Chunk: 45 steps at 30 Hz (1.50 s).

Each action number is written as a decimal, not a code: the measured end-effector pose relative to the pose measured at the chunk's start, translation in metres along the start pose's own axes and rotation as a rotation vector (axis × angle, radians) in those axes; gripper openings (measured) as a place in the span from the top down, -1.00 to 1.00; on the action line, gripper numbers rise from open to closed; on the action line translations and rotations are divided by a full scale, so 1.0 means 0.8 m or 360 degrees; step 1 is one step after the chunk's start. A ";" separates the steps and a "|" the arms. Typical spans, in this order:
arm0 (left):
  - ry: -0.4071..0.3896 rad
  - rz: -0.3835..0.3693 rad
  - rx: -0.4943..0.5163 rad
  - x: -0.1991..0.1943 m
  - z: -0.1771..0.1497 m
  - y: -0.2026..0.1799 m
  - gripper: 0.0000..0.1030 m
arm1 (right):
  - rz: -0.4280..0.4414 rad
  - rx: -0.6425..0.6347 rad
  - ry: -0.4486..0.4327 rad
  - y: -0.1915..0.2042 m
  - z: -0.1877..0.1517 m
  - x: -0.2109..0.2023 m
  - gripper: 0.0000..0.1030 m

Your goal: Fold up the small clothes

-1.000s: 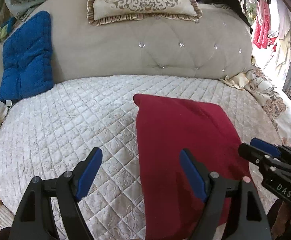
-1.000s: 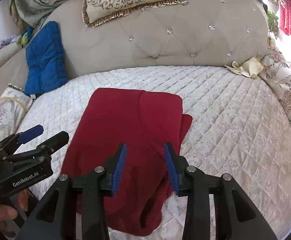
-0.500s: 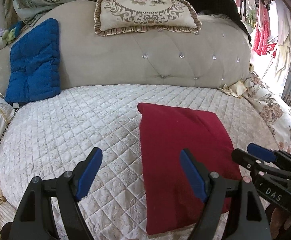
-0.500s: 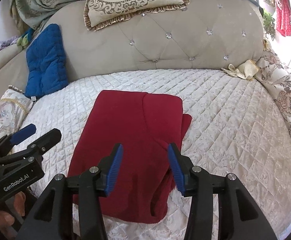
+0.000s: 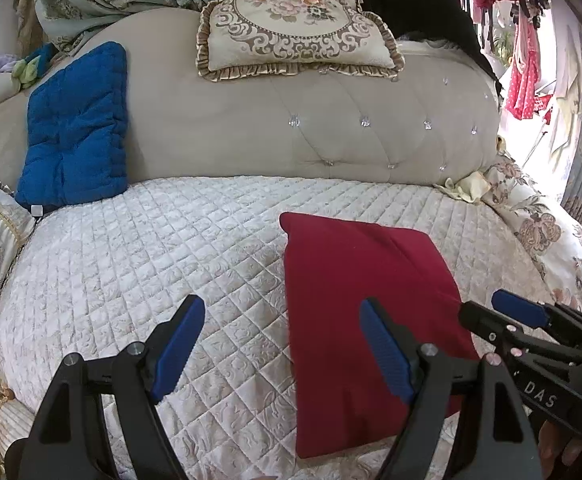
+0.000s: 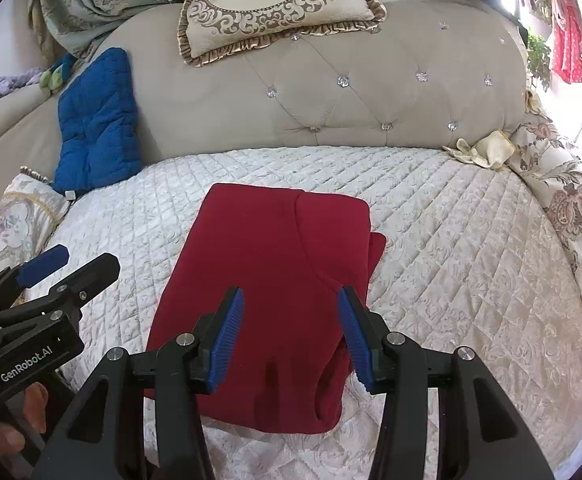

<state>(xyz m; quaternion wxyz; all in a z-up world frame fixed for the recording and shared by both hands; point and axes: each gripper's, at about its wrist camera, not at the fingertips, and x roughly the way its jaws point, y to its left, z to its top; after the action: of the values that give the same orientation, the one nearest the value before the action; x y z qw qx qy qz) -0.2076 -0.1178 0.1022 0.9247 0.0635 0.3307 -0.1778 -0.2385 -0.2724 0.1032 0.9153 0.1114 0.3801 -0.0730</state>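
Folded red garment (image 6: 267, 280), apparently flat

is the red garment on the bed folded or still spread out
Folded: the red garment lies as a compact rectangle with a layered flap edge across it. Both grippers hover open, off it.

A folded red garment (image 6: 275, 280) lay on the white quilted bedspread (image 6: 451, 248) as the right gripper (image 6: 291, 336) hovered above it, jaws apart and empty.

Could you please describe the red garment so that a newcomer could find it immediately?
Start at the tufted beige headboard and drop to the white quilted bedspread. The red garment lies there folded flat, the only dark red piece on it.
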 end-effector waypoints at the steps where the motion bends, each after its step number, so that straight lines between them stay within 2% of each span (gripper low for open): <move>1: -0.0001 0.0001 0.0002 0.000 0.000 0.000 -0.62 | -0.0001 0.0003 0.0004 0.001 0.000 0.000 0.46; 45: 0.0054 -0.0004 -0.0038 0.019 -0.007 0.016 -0.62 | 0.0019 -0.0052 0.0077 0.011 -0.002 0.026 0.46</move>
<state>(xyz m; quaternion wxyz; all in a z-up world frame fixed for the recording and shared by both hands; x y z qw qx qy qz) -0.1951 -0.1090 0.0883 0.9194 0.0551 0.3484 -0.1740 -0.2231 -0.2643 0.0885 0.9079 0.1006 0.4026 -0.0585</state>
